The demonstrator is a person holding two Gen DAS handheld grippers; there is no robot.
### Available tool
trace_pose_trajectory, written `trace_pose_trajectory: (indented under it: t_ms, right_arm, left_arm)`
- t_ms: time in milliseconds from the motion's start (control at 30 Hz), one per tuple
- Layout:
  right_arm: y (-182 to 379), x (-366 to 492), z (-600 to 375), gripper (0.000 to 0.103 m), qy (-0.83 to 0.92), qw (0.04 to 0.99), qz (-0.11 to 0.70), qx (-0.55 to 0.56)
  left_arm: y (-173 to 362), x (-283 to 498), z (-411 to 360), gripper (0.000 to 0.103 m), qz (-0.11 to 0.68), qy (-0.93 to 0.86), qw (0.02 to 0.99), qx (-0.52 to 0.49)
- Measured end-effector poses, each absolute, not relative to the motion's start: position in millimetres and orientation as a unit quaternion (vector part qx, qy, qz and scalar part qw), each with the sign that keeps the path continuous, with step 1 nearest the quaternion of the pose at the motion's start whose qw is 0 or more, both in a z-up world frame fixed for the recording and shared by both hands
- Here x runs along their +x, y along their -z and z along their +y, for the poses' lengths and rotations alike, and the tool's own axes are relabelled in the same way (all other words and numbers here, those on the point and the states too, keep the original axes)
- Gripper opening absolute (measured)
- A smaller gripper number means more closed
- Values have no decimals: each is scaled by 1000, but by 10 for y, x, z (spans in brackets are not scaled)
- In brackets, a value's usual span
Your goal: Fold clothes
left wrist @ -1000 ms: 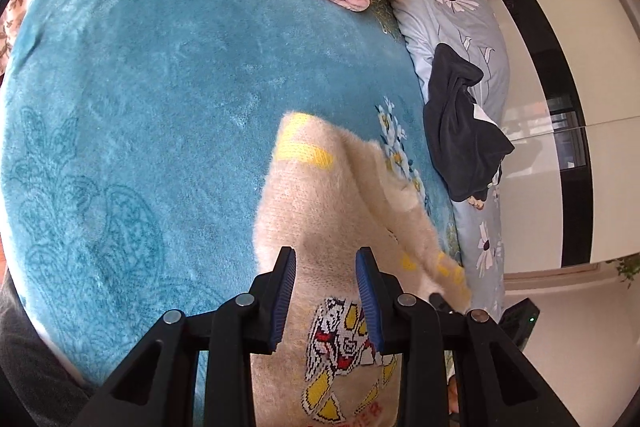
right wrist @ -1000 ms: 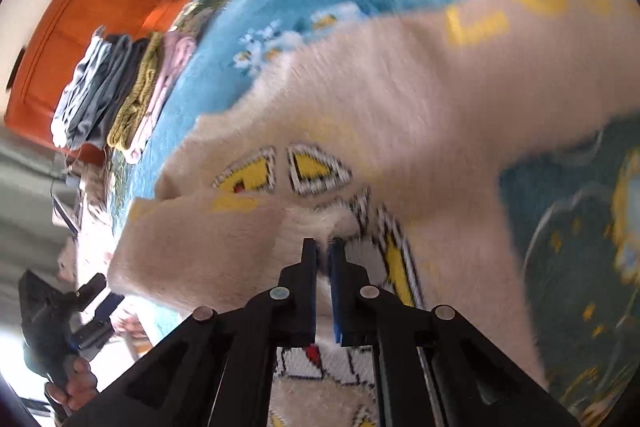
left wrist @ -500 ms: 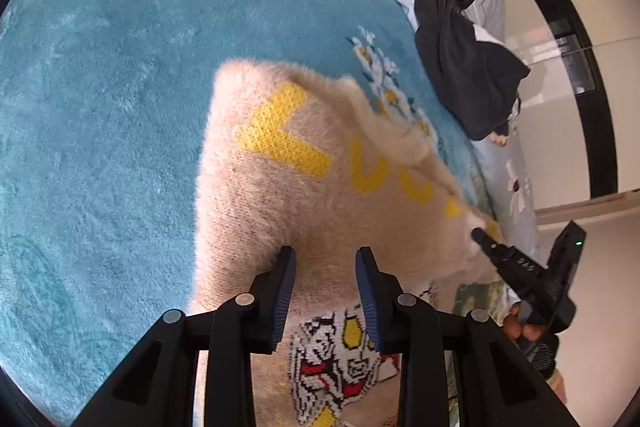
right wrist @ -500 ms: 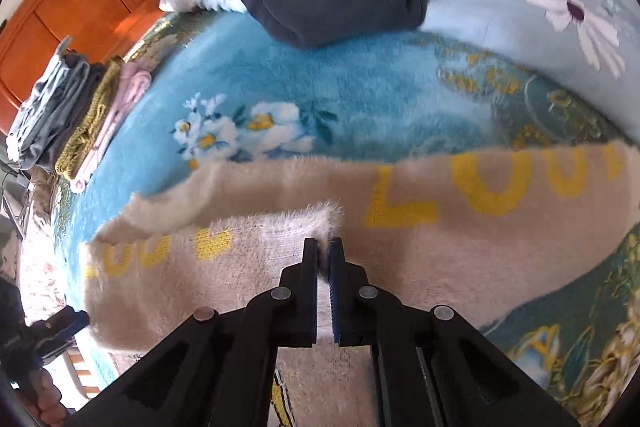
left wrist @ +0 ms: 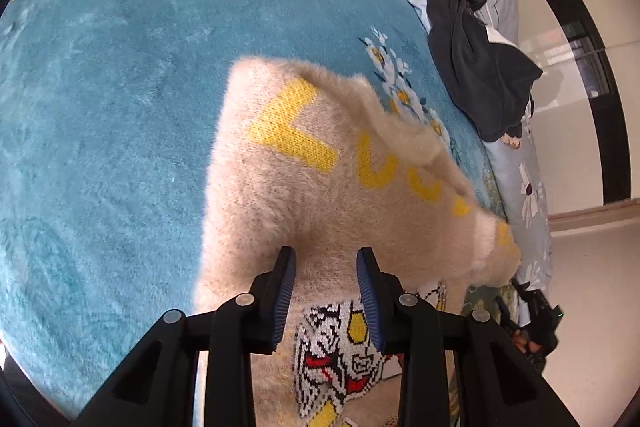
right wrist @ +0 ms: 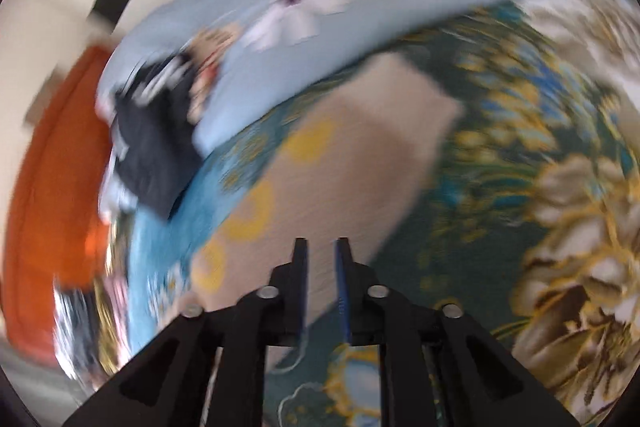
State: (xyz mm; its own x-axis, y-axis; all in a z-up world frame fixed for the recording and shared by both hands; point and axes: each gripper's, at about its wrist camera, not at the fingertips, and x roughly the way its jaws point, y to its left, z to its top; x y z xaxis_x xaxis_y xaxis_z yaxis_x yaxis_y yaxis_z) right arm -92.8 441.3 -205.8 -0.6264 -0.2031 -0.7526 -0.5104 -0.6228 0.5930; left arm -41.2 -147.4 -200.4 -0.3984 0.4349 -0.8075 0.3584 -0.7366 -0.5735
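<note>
Left wrist view: the left gripper [left wrist: 326, 259] hovers with jaws spread over the beige sweater [left wrist: 320, 187], folded on the teal blanket [left wrist: 100, 87]; a dark garment [left wrist: 476, 59] lies far right. Right wrist view, blurred: the right gripper [right wrist: 322, 251] has jaws parted, empty, above the sweater [right wrist: 360, 163].

A: What does the black plastic left gripper [left wrist: 326, 291] look like?
B: Angular black arms, round silver screws along them, ribbed blue pads [left wrist: 285, 291] inside each finger.
A: And the black plastic right gripper [right wrist: 322, 283]?
B: Same build: silver screws, thin blue-edged fingers [right wrist: 343, 287], at lower centre of the frame.
</note>
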Motion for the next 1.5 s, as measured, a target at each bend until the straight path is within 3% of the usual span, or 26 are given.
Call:
trace_pose_trajectory:
  t_ms: [33, 133, 300, 367, 400, 467, 600, 833, 967, 1200, 1500]
  right_arm:
    - [2150, -895, 4545, 51, -784, 105, 451, -414]
    - [2370, -859, 4838, 50, -755, 113, 513, -392]
    - [2445, -1025, 4894, 50, -740, 109, 547, -374]
    - [2414, -1055, 4840, 22, -734, 129, 547, -382]
    - [2404, -1059, 4824, 13, -729, 135, 552, -382]
    - [2315, -1056, 4779, 12, -735, 126, 555, -369]
    - [1774, -1121, 4523, 11, -801, 68, 476, -356]
    - [560, -1125, 3212, 11, -920, -87, 230, -306]
    - [353, -1091, 2275, 10, -916, -194, 182, -299]
    - [993, -855, 730, 10, -867, -295, 97, -390]
    - [1769, -717, 11, 12, -830, -295, -27, -472]
  left_arm:
    - [1938, -354, -1519, 36, -366, -758, 18, -540]
    - [1803, -174, -1621, 36, -368, -764, -6, -529]
    - [1654, 62, -1774, 36, -391, -759, -26, -520]
    - [1551, 115, -1812, 36, -385, -763, -34, -518]
    - [1500, 136, -1828, 36, -381, -765, -37, -517]
    - [1384, 169, -1834, 36, -380, -775, -37, -504]
    - [1263, 269, -1829, 36, -388, -784, -30, -483]
    - [1212, 451, -1868, 36, -394, -785, -32, -477]
    - [1181, 570, -1976, 36, -406, -786, -37, -465]
    - [1328, 753, -2184, 36, -435, -774, -42, -459]
    - [1702, 578, -2233, 36, -464, -748, -19, -474]
